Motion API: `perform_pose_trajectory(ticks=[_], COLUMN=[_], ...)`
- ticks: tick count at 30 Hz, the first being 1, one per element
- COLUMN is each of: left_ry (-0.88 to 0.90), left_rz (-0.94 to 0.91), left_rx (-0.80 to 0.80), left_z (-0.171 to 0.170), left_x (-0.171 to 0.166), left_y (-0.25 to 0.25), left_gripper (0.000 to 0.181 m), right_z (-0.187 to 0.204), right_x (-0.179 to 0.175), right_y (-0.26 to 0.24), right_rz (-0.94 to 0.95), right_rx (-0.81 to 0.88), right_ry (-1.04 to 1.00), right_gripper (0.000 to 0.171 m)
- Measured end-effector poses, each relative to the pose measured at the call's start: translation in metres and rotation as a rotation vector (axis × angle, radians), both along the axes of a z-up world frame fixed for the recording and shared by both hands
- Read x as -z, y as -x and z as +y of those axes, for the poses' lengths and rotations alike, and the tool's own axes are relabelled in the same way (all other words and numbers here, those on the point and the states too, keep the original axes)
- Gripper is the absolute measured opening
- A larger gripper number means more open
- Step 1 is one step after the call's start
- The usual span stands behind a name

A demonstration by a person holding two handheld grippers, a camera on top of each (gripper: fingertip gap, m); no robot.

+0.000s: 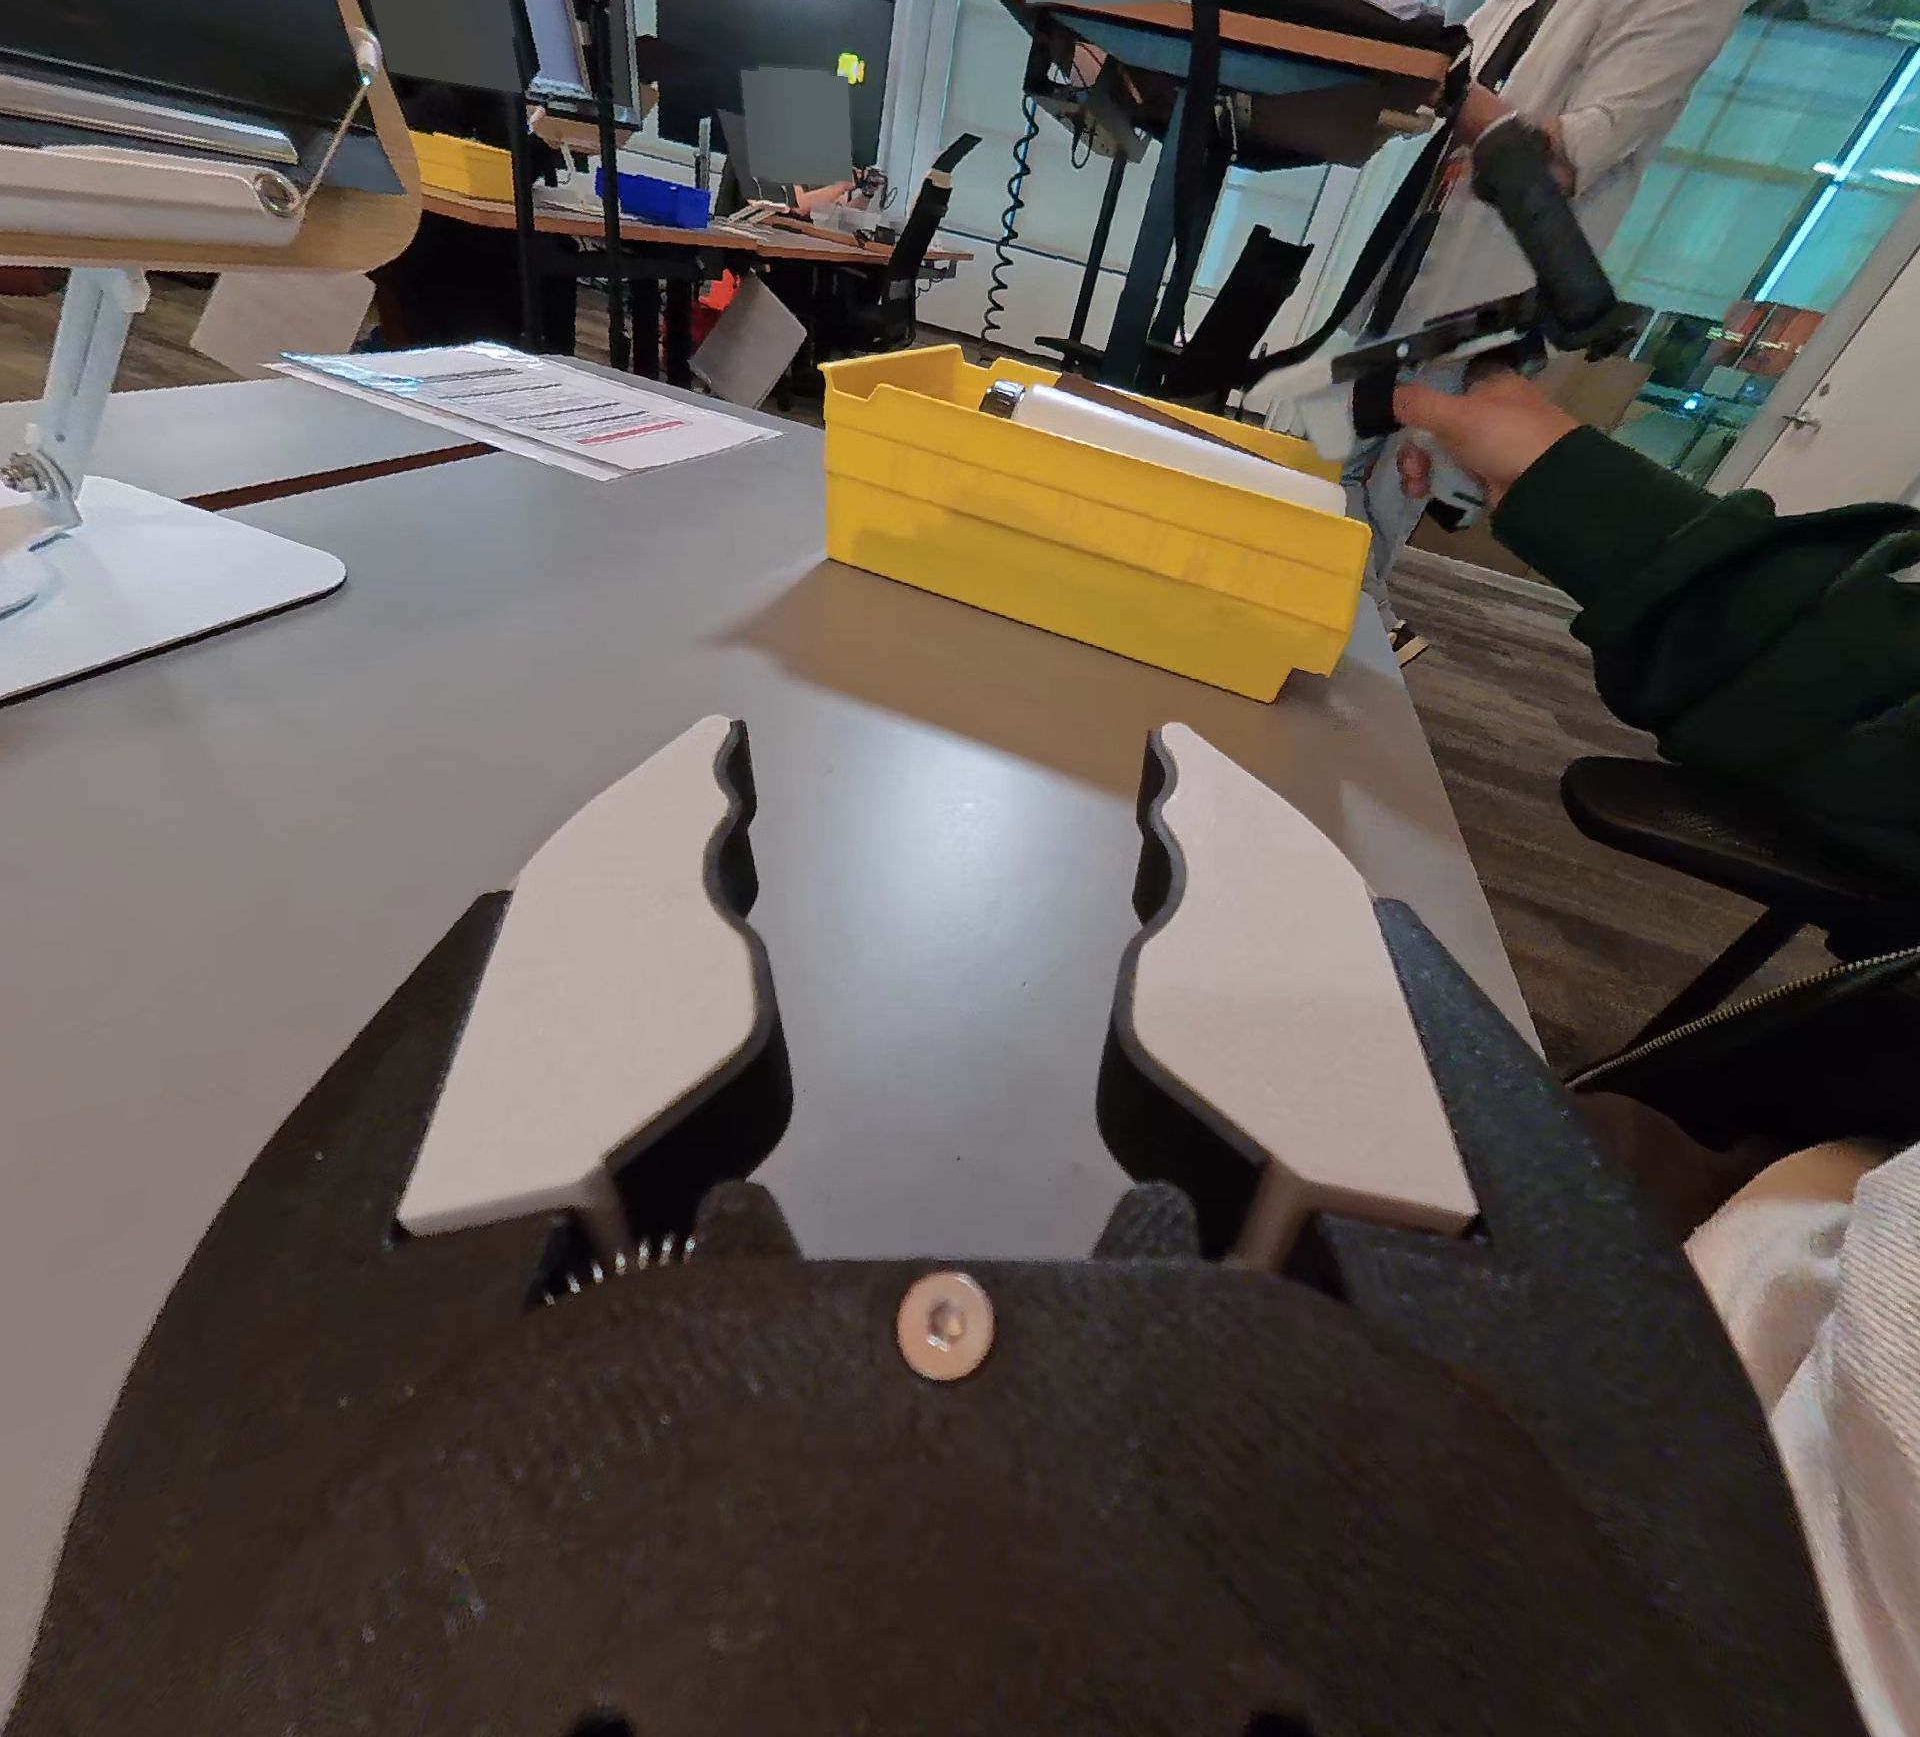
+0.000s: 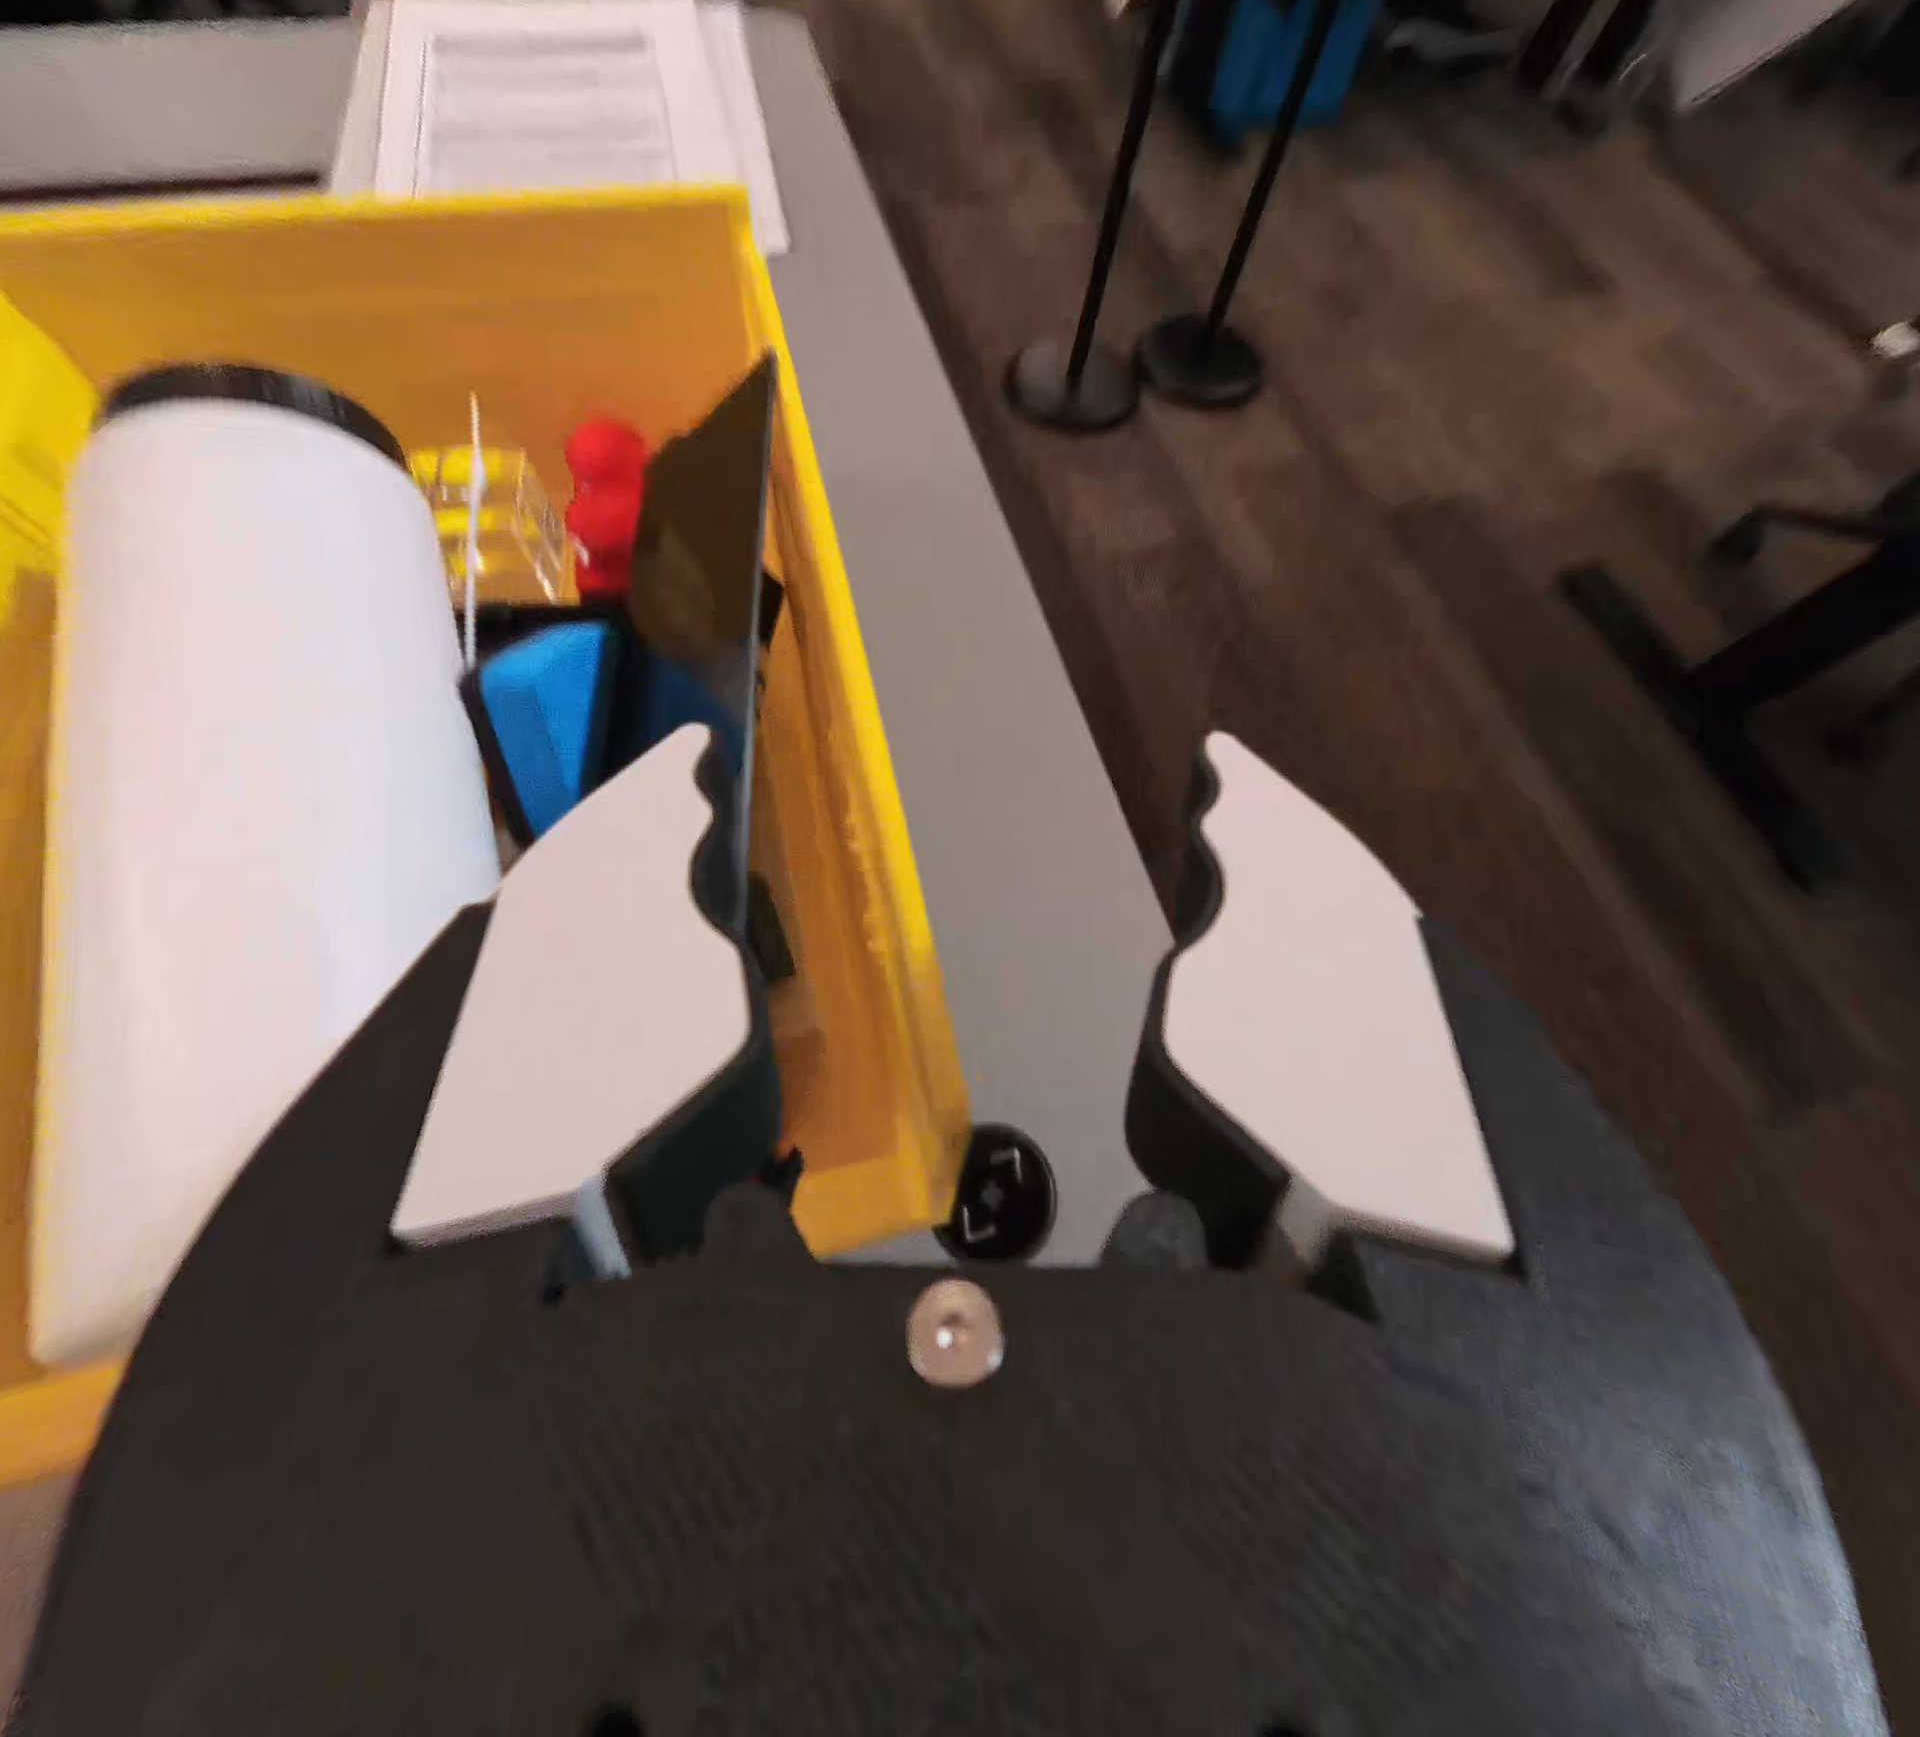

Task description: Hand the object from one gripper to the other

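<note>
A yellow bin sits near the right edge of the grey table. In it lie a white bottle with a dark cap, a blue object, a red figure, a clear box and a dark flat card that leans on the bin wall. The bottle also shows in the left wrist view. My left gripper is open and empty, low over the table, short of the bin. My right gripper is open and empty above the bin's right rim.
A monitor stand is at the left. A sheet of paper lies behind the bin. A small black disc lies on the table beside the bin. A chair and wood floor lie past the table's right edge. People stand behind. My right fingertips sit around 50 cm from my left ones. The small black disc lies some 12 cm from my right tips, 50 cm from my left tips.
</note>
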State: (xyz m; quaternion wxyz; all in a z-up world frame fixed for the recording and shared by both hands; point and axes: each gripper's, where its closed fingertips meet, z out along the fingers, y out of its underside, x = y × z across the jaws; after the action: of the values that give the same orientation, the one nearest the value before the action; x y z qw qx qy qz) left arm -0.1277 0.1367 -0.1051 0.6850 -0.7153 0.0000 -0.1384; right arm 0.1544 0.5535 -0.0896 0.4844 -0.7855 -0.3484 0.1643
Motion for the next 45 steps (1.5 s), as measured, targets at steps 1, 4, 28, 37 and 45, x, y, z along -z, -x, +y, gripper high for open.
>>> perform_pose_trajectory(ticks=[1,4,28,37,45], left_ry=[0.0,-0.003,-0.01,-0.012,-0.029], left_rz=[-0.003,-0.012,-0.006,0.001,-0.068], left_rx=[0.0,-0.001,0.006,0.008,0.002], left_z=[0.0,0.0,0.0,0.0,-0.002], left_x=[0.0,0.0,-0.001,-0.001,-0.003], left_y=[0.0,0.001,-0.003,-0.005,0.001], left_gripper=[0.07,0.07,0.065,0.064,0.064], right_z=[-0.001,-0.012,-0.006,0.0,-0.01], right_x=[0.01,0.029,0.061,0.082,0.074], right_y=[-0.002,-0.007,0.01,0.013,0.024], right_rz=[-0.016,-0.046,-0.137,-0.148,0.133], right_rx=[-0.037,-0.155,-0.154,-0.11,-0.153], right_ry=[0.046,0.208,0.115,0.114,0.346], right_gripper=[0.078,0.058,0.023,0.035,0.009])
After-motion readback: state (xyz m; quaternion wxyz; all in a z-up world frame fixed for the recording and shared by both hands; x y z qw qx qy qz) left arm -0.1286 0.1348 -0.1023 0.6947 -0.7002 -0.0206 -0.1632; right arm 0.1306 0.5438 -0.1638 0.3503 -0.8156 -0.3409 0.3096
